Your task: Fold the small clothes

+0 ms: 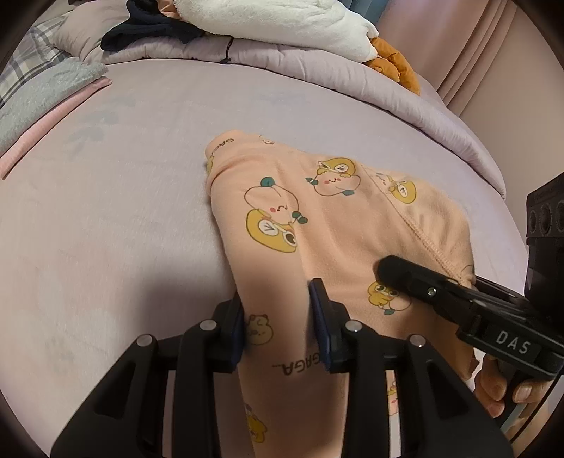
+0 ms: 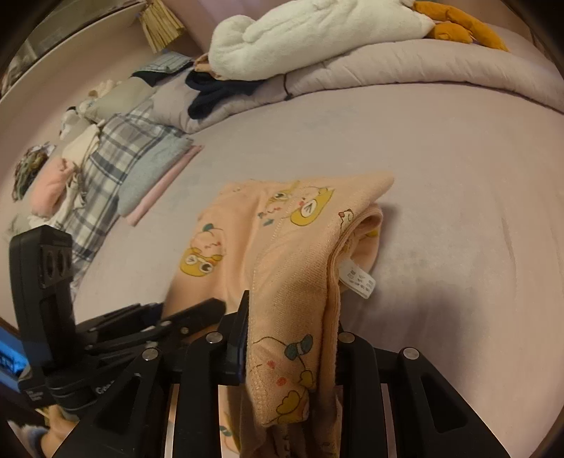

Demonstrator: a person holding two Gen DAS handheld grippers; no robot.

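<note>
A peach garment (image 1: 317, 225) printed with cartoon animals lies across the middle of the bed (image 1: 141, 176), its near end lifted into both grippers. In the left wrist view the left gripper (image 1: 278, 327) has its jaws clamped on a fold of the cloth at lower centre, and the right gripper (image 1: 423, 285) comes in from the right edge with a hand (image 1: 493, 387) beneath it. Only the right wrist view shows the white care label (image 2: 357, 278) hanging at the garment's open edge, the right gripper (image 2: 292, 338) with its jaws clamped on bunched fabric, and folded clothes (image 2: 141, 165) at the left. A white plush toy (image 2: 317, 31) lies at the top.
</note>
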